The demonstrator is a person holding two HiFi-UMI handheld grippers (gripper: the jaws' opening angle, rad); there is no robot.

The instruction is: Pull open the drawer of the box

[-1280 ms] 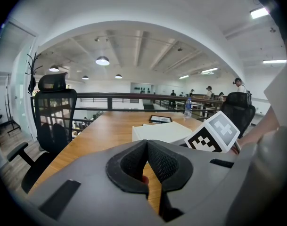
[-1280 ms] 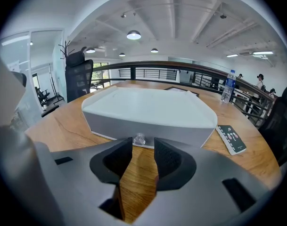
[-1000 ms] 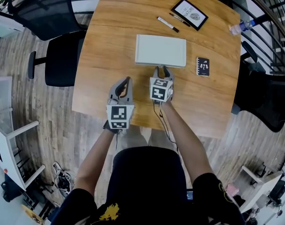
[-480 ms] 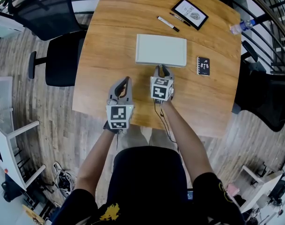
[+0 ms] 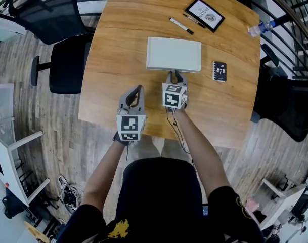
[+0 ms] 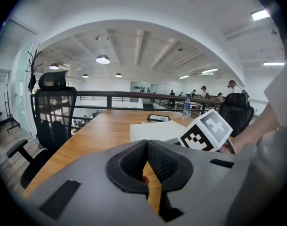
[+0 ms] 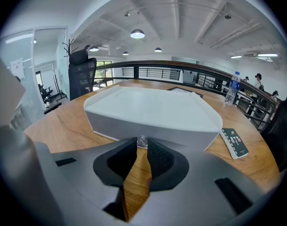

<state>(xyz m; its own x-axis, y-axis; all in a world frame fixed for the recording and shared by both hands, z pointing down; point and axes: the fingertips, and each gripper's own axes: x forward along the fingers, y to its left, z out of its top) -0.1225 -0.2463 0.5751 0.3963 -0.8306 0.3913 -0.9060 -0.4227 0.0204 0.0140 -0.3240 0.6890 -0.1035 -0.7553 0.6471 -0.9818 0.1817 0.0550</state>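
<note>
A flat white box (image 5: 174, 53) lies on the wooden table (image 5: 118, 44), its front wall facing me. My right gripper (image 5: 176, 75) reaches that front wall at its middle. In the right gripper view the box (image 7: 152, 108) fills the middle, and a small clear knob (image 7: 142, 141) on its drawer front sits between the right gripper (image 7: 142, 144) tips. Those jaws have just been closing and now pinch the knob. My left gripper (image 5: 137, 89) hovers left of it near the table's front edge, shut with nothing in it, tips together (image 6: 146, 143).
A small black card (image 5: 219, 71) lies right of the box. Behind the box are a marker (image 5: 181, 26) and a black framed tablet (image 5: 205, 15). A water bottle (image 5: 258, 29) lies at the far right edge. Black chairs (image 5: 68, 62) stand left of the table.
The right gripper's jaws have narrowed at the box's front. Both hands stay where they were.
</note>
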